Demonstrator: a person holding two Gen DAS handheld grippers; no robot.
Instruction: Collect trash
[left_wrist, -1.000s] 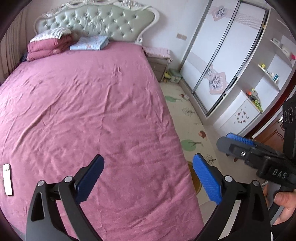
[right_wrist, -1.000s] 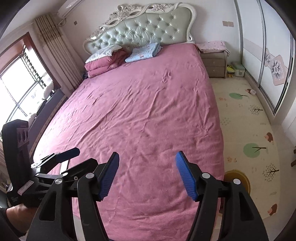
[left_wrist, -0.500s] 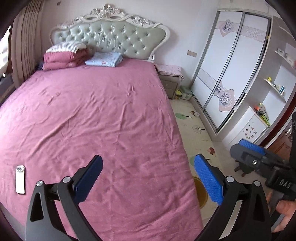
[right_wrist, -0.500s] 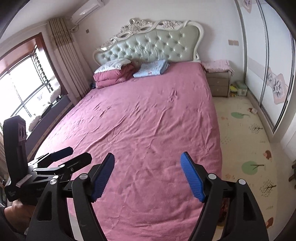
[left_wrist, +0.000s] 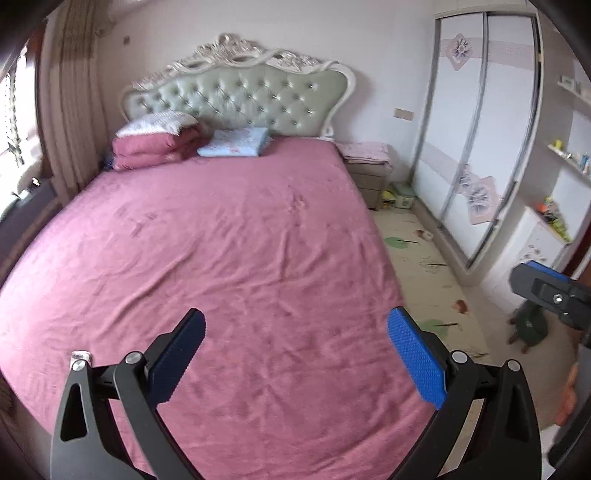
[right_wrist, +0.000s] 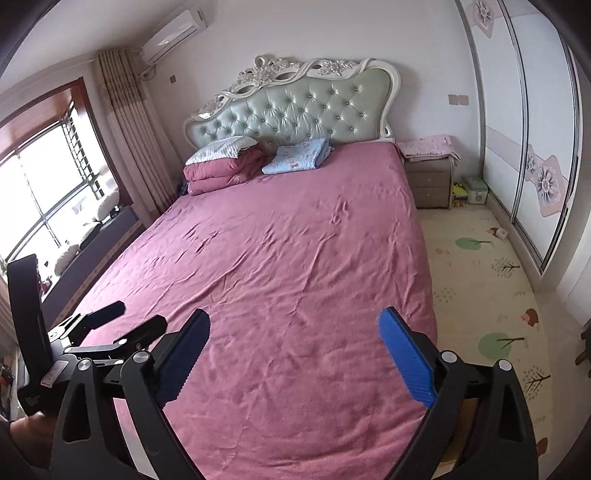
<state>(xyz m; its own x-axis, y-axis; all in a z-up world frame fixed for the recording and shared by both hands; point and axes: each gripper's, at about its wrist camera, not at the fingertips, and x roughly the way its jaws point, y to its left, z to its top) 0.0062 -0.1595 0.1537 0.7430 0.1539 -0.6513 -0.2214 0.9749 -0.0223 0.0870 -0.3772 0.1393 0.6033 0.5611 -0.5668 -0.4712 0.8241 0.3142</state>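
My left gripper (left_wrist: 295, 328) is open and empty, held above the foot of a bed with a pink sheet (left_wrist: 229, 236). A small white flat item (left_wrist: 80, 356) lies on the sheet near the left edge, mostly hidden behind the left finger arm. My right gripper (right_wrist: 293, 328) is open and empty, also over the foot of the bed (right_wrist: 295, 240). The left gripper shows at the left edge of the right wrist view (right_wrist: 110, 325); the right gripper shows at the right edge of the left wrist view (left_wrist: 550, 291). A small item (right_wrist: 496, 232) lies on the floor mat by the wardrobe.
Folded pink quilt (right_wrist: 221, 166) and blue cloth (right_wrist: 297, 155) lie by the green headboard (right_wrist: 295, 107). A nightstand (right_wrist: 430, 177) and green box (right_wrist: 476, 192) stand right of the bed. A play mat (right_wrist: 480, 280) covers the floor beside sliding wardrobe doors (right_wrist: 532, 129). A window (right_wrist: 44, 192) is left.
Both wrist views have tilted up and pulled back, so more of the headboard and wall shows. The white item on the sheet has slipped behind the left finger. Both grippers stay open.
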